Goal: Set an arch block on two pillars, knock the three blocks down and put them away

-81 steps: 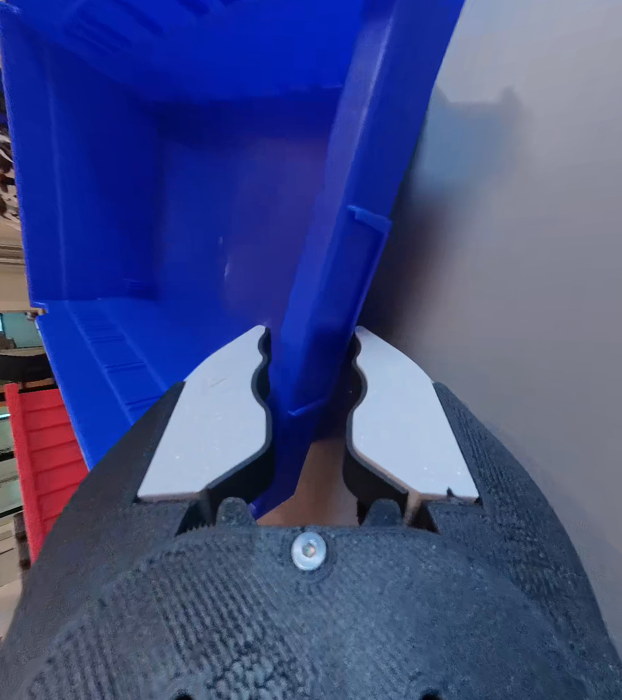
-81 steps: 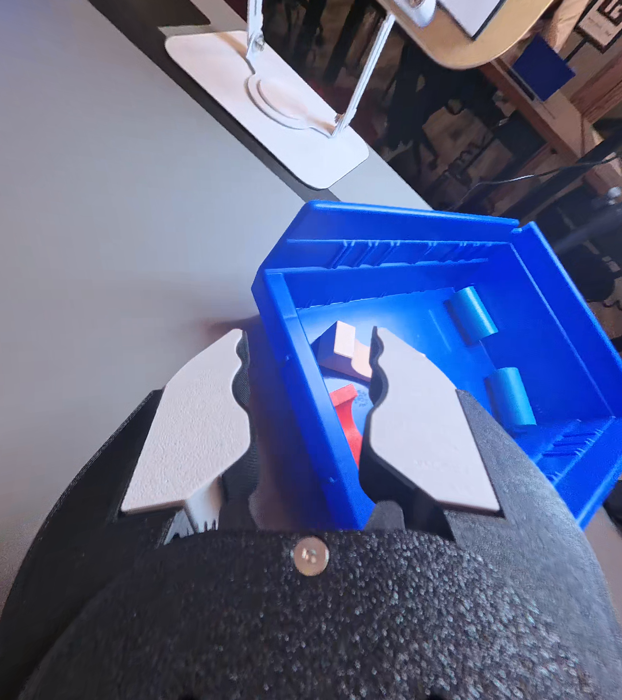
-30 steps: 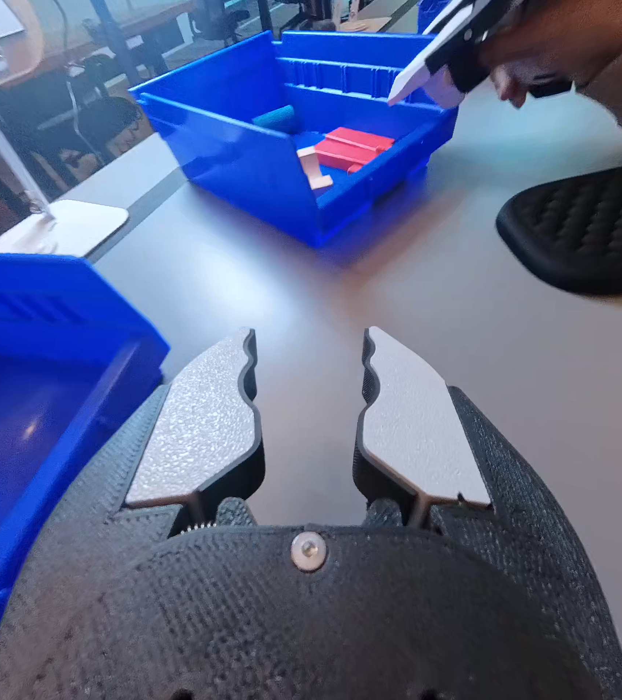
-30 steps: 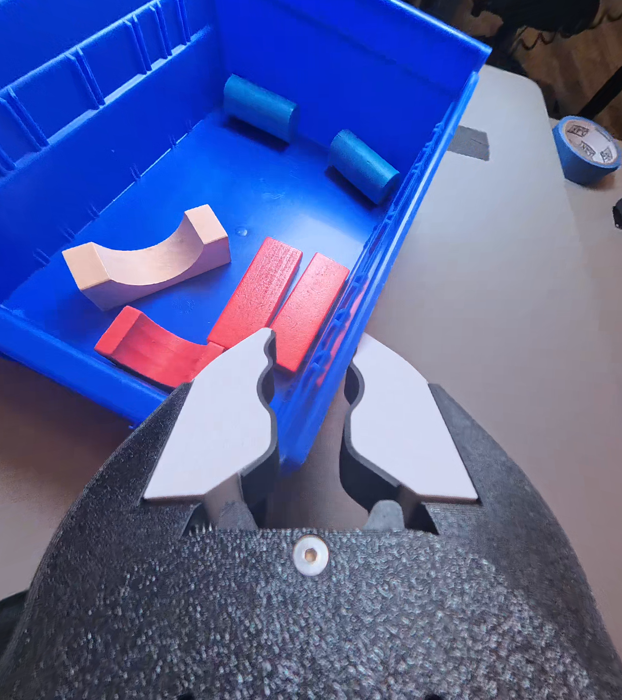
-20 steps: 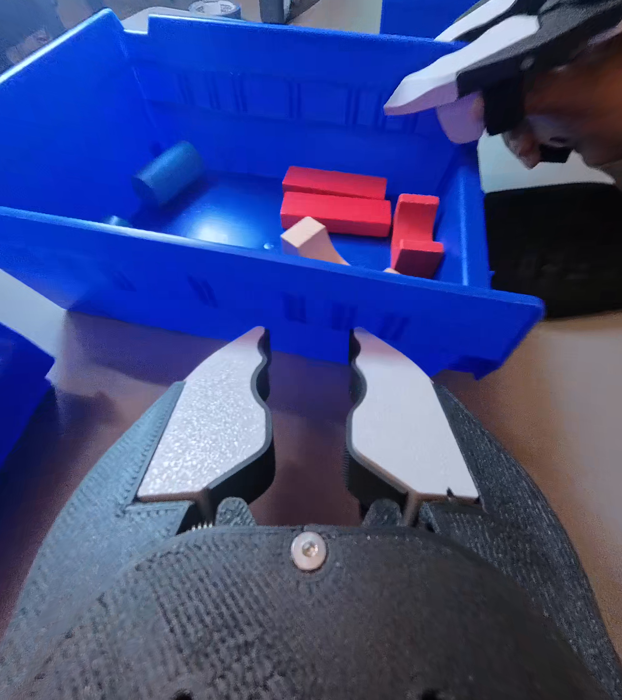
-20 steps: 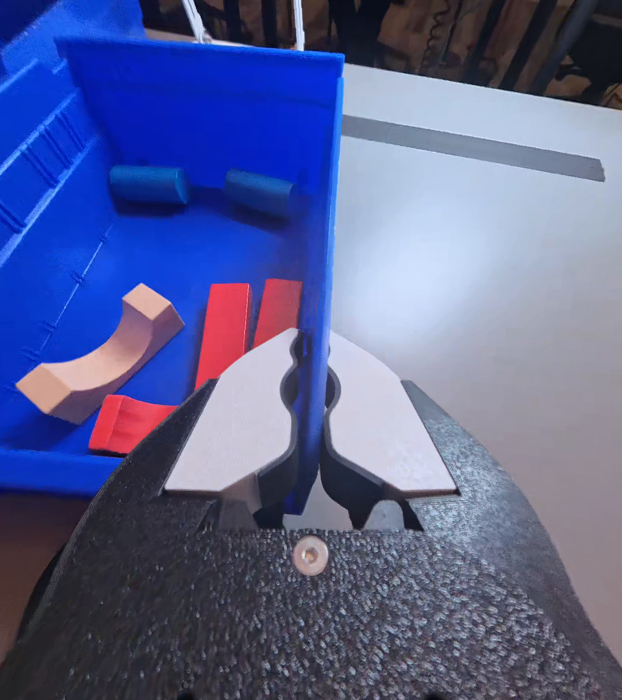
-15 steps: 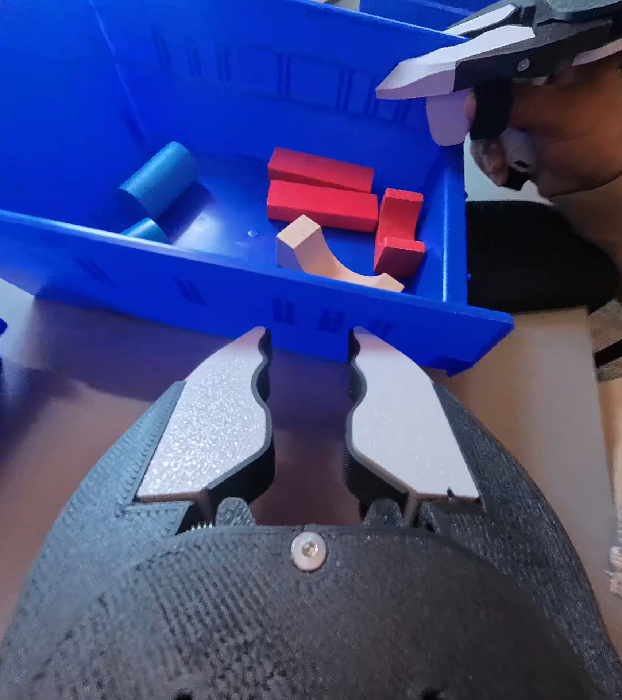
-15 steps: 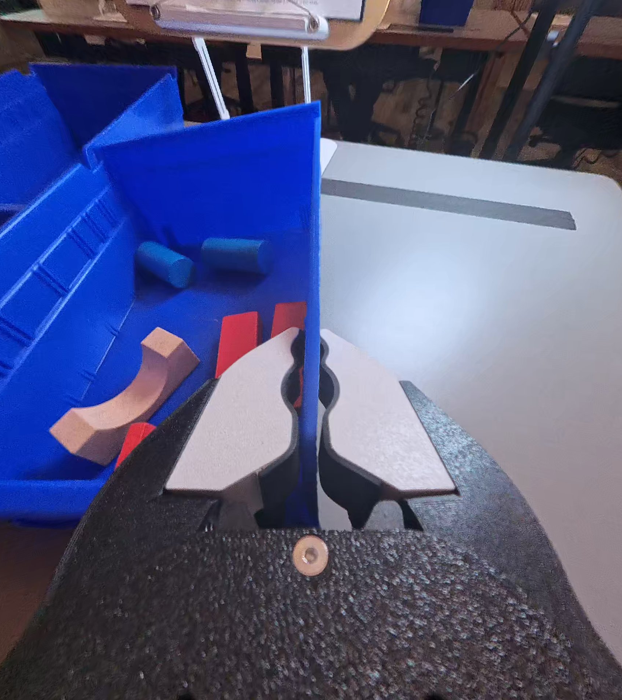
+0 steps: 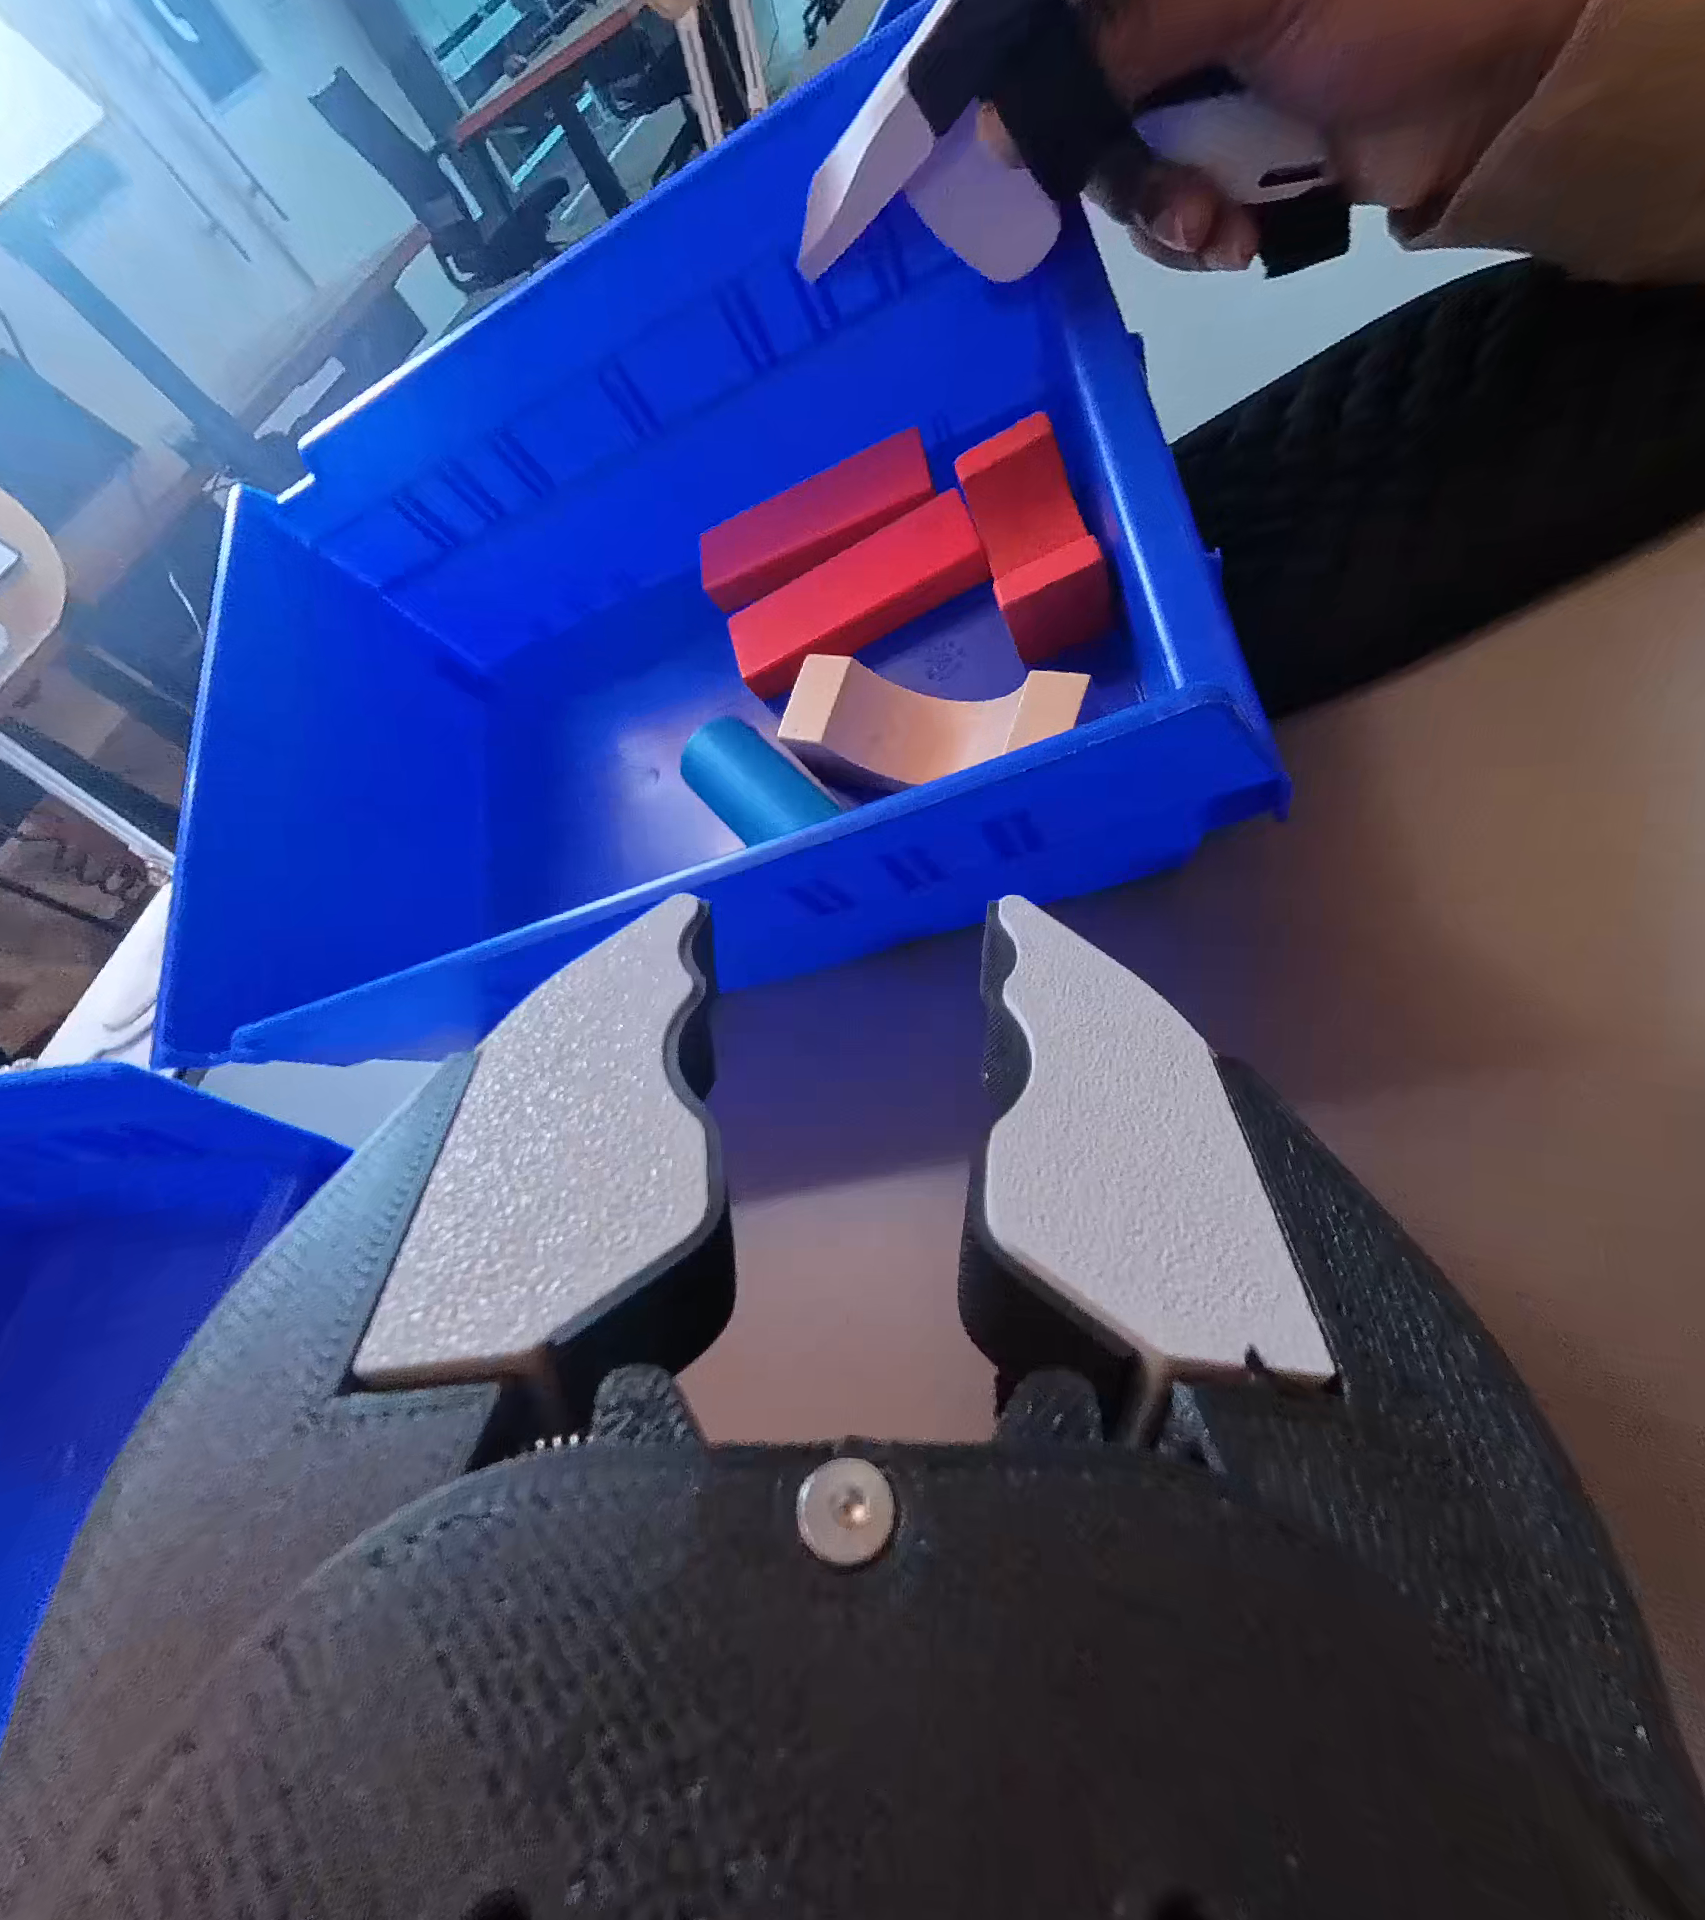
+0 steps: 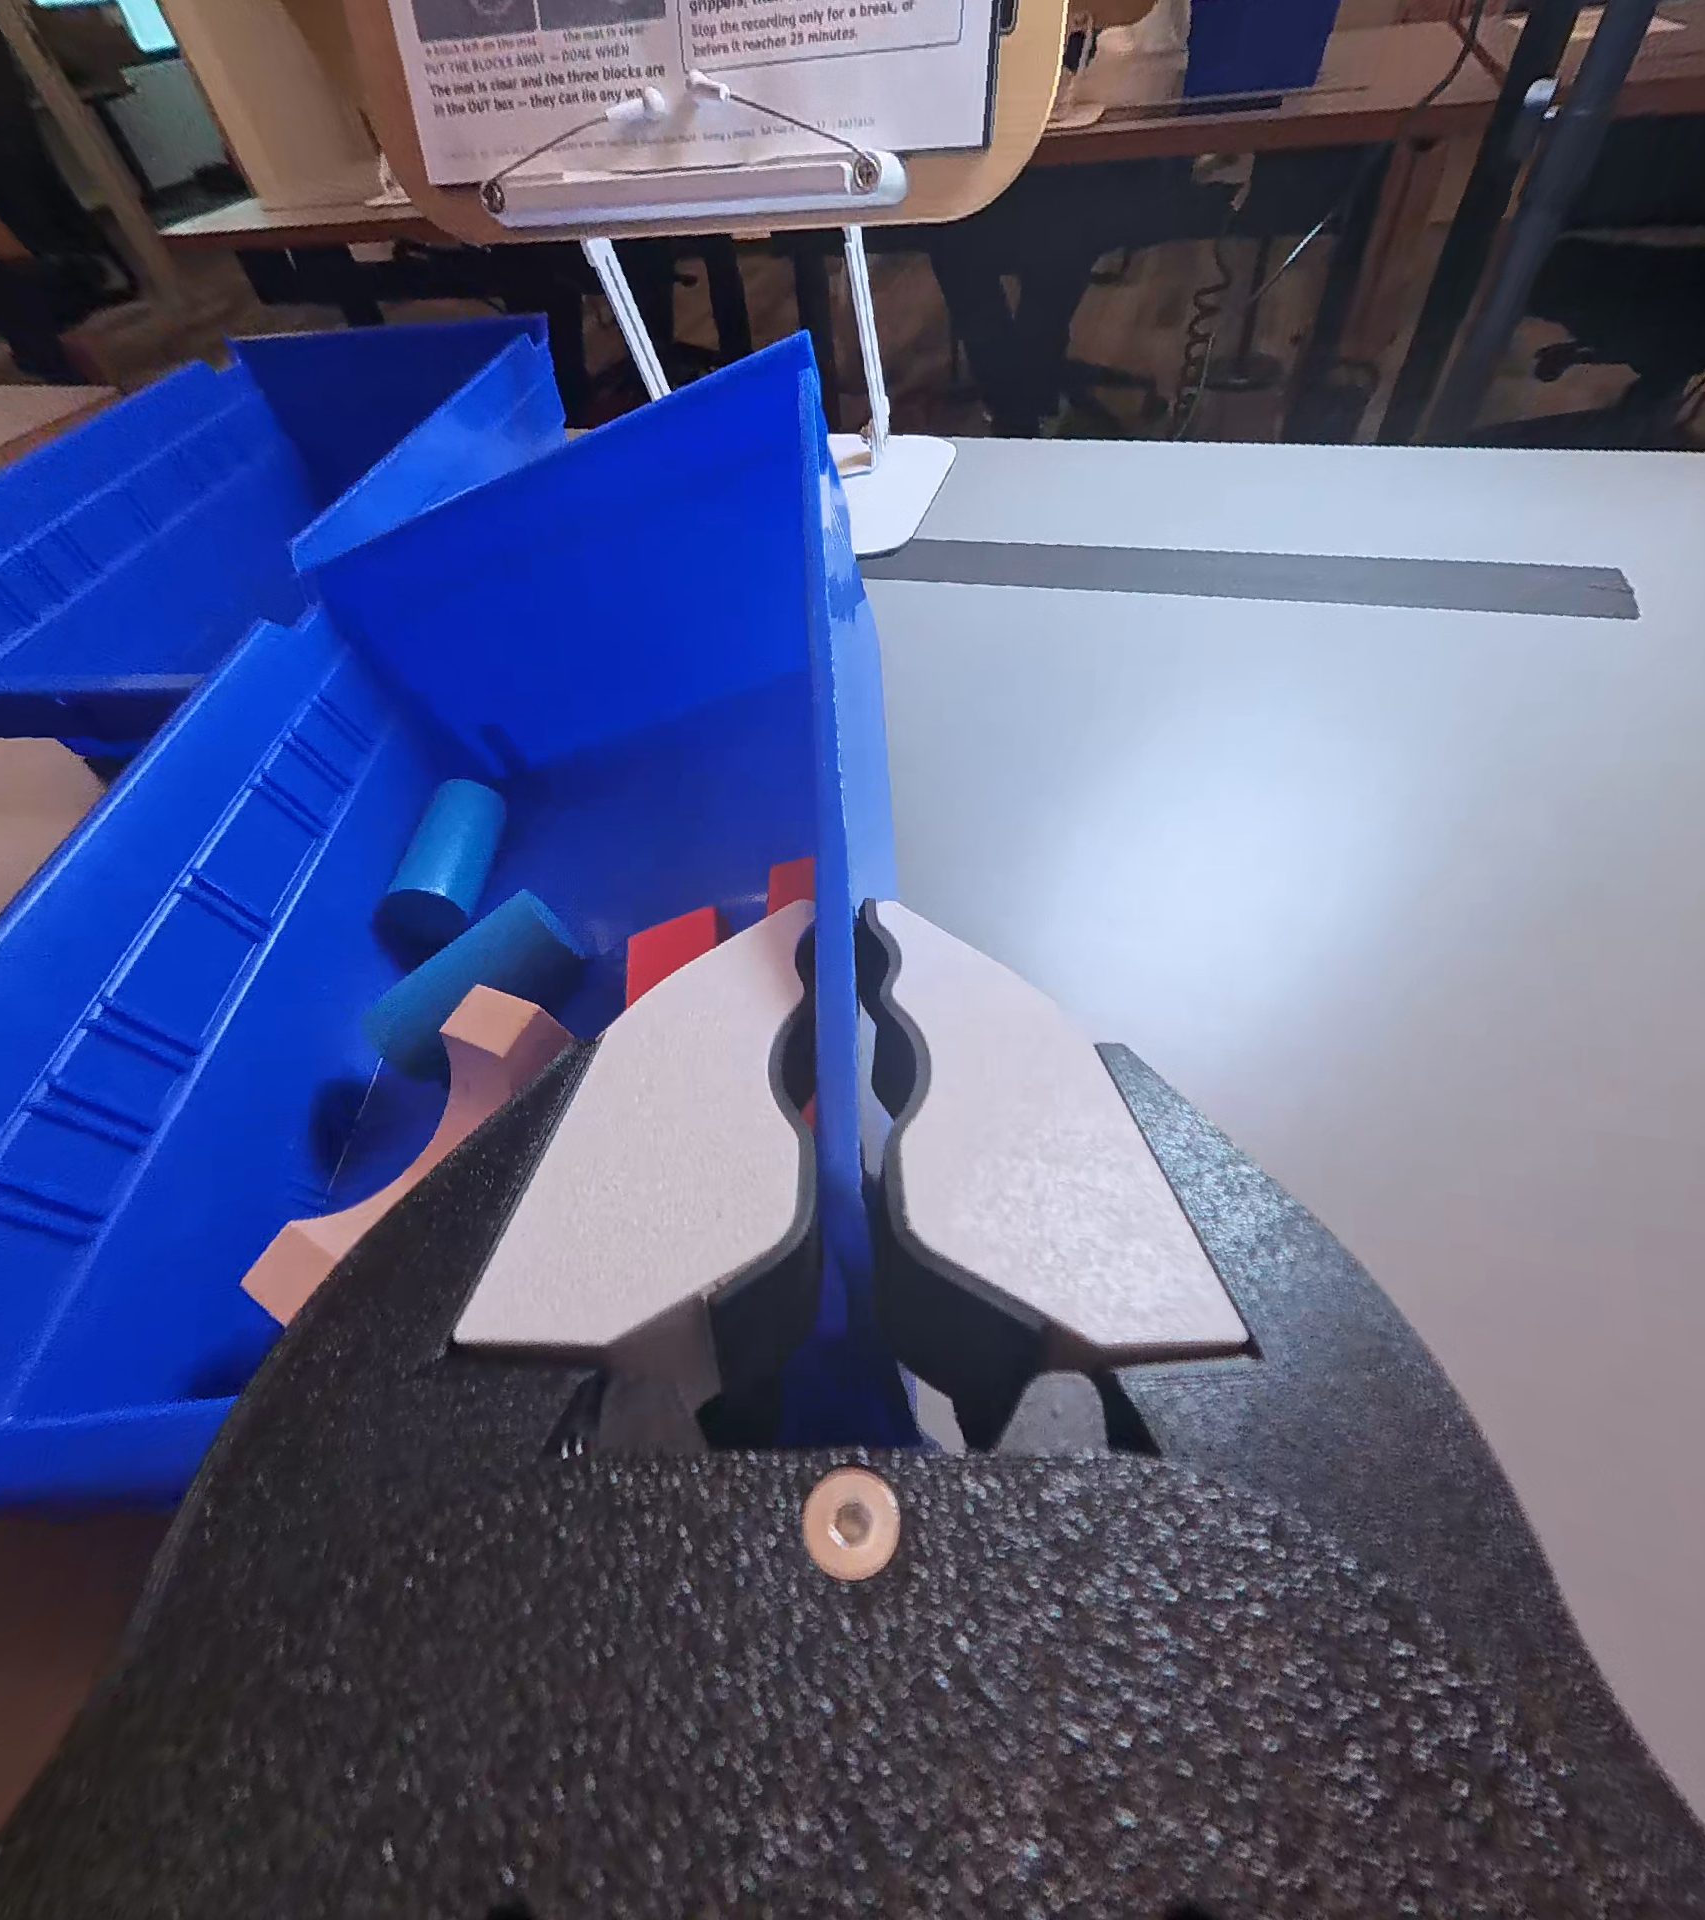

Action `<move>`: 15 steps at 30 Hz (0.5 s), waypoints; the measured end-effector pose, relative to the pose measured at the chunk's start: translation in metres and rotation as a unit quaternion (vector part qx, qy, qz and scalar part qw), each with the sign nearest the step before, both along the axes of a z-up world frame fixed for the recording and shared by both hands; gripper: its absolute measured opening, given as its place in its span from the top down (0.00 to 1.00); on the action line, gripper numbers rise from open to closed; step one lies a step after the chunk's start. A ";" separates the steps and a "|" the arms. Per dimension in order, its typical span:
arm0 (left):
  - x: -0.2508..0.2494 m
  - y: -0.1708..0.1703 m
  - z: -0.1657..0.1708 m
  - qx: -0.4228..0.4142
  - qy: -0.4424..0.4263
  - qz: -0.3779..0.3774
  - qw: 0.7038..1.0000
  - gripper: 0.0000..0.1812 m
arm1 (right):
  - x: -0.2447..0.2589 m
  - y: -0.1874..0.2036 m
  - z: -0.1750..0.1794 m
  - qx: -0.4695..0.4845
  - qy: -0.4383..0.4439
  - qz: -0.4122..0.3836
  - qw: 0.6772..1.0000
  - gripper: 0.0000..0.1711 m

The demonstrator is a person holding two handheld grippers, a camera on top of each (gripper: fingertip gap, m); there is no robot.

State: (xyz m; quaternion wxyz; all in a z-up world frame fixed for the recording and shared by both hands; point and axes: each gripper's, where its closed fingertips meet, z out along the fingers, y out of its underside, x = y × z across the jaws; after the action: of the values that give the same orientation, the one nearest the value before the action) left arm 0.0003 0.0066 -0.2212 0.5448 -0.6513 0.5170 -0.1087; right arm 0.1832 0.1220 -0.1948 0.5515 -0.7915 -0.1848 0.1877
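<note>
A blue bin holds a tan arch block, two blue cylinders, two red bars and a red arch. My right gripper is shut on the bin's side wall and holds the bin tilted. In the left wrist view the bin shows the tan arch, one cylinder and the red bars, with the right gripper on the far wall. My left gripper is open and empty, just in front of the bin's near wall.
A second blue bin stands to the left; it also shows in the left wrist view. A paper stand is at the table's back edge, beside a dark tape strip. A black mat lies beyond the bin. One gripper's finger ends stand about 20 cm off the other's.
My left gripper let go of the other bin and came up to this one. My right gripper closed on the side wall and tilted the bin; the cylinders rolled toward the tan arch.
</note>
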 end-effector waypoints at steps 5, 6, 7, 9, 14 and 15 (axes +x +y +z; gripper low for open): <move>0.000 0.005 0.000 0.001 0.016 0.003 1.000 0.72 | 0.001 -0.003 -0.002 -0.014 0.025 0.012 1.000 0.98; 0.000 0.005 0.000 -0.001 0.014 0.001 1.000 0.72 | 0.000 -0.004 -0.002 -0.015 0.030 0.014 0.999 0.98; 0.001 0.004 0.000 0.003 0.015 -0.001 1.000 0.72 | 0.000 -0.005 -0.002 -0.016 0.034 0.017 0.999 0.98; -0.002 0.006 0.002 0.033 0.036 0.002 0.999 0.72 | 0.001 -0.006 0.001 -0.016 0.035 0.021 0.999 0.98; -0.007 0.007 0.016 0.063 0.066 -0.006 0.996 0.75 | 0.003 -0.016 0.008 -0.018 0.019 0.041 0.999 0.98; -0.006 0.006 0.020 0.071 0.074 -0.015 0.995 0.76 | 0.003 -0.019 0.009 -0.020 0.017 0.048 0.999 0.98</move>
State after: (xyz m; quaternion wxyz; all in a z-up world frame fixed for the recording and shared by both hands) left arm -0.0059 0.0126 -0.2016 0.5482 -0.6092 0.5721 -0.0310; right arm 0.1858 0.1030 -0.1859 0.5295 -0.7891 -0.2090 0.2309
